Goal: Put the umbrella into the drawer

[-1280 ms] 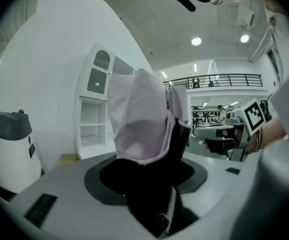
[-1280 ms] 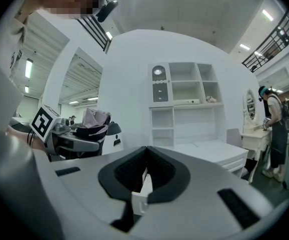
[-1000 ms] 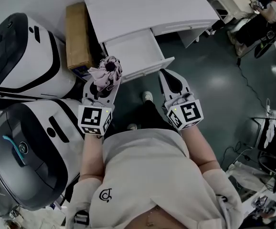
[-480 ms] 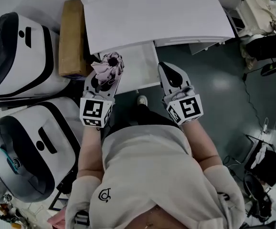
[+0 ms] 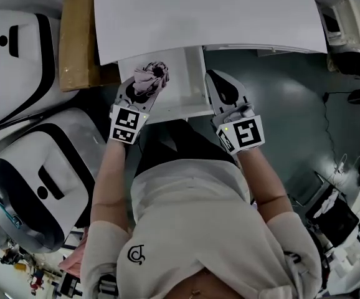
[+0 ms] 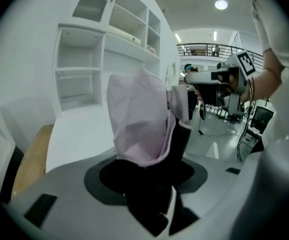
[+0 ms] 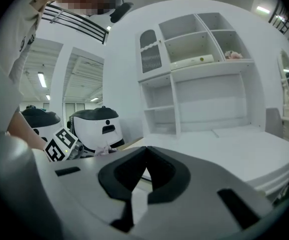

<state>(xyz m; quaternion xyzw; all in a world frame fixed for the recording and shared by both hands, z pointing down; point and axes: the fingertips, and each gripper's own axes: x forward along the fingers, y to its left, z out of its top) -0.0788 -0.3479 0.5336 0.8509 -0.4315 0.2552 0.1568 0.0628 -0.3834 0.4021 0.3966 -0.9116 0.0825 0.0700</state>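
Observation:
A folded pale pink umbrella [image 5: 150, 80] with a dark end stands between the jaws of my left gripper [image 5: 140, 91], which is shut on it. In the left gripper view the umbrella [image 6: 140, 118] rises from the dark pads, its black handle part low in the grip. It hangs over the left part of the open white drawer [image 5: 189, 80] under the desk top. My right gripper [image 5: 215, 80] is by the drawer's right side, jaws together with nothing between them; its tips [image 7: 145, 153] meet in the right gripper view.
The white desk top [image 5: 211, 11] fills the top of the head view; shelves [image 7: 194, 44] rise behind it. A brown cardboard box [image 5: 77, 36] lies left of the drawer. Two large white-and-black machines [image 5: 40, 173] stand at the left. Grey floor [image 5: 292, 104] lies to the right.
Both grippers have moved forward toward the desk. The umbrella, earlier short of the drawer's front, is now over the open drawer. The grip on it is unchanged.

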